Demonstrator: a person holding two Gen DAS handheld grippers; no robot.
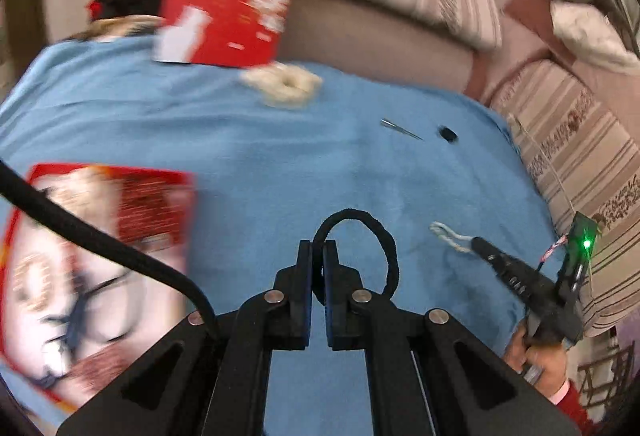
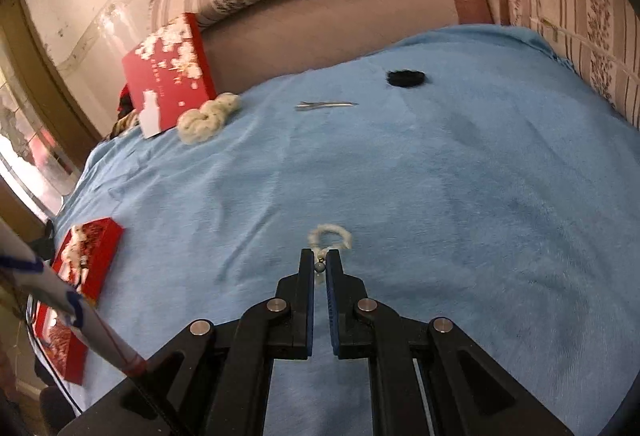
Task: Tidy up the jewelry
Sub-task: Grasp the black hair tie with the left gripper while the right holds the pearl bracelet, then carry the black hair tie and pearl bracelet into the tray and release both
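On the blue blanket, seen through the left wrist camera, my left gripper has its jaws nearly closed on a black hair tie, whose loop stands up past the tips toward 1 o'clock. I judge it is pinched by one strand so it can be carried to the open red box at 9 o'clock. At 3 o'clock the right gripper pinches a small white ring-shaped piece. A cream scrunchie lies at 12 o'clock by the propped red lid.

Through the right wrist camera, my right gripper is almost closed on the white piece's beaded end, its loop resting on the cloth. A metal clip and a black scrunchie wait at 12 o'clock. The box sits at 9 o'clock near the blanket's edge; between, the cloth looks open, with sofa cushions bounding 2 o'clock.
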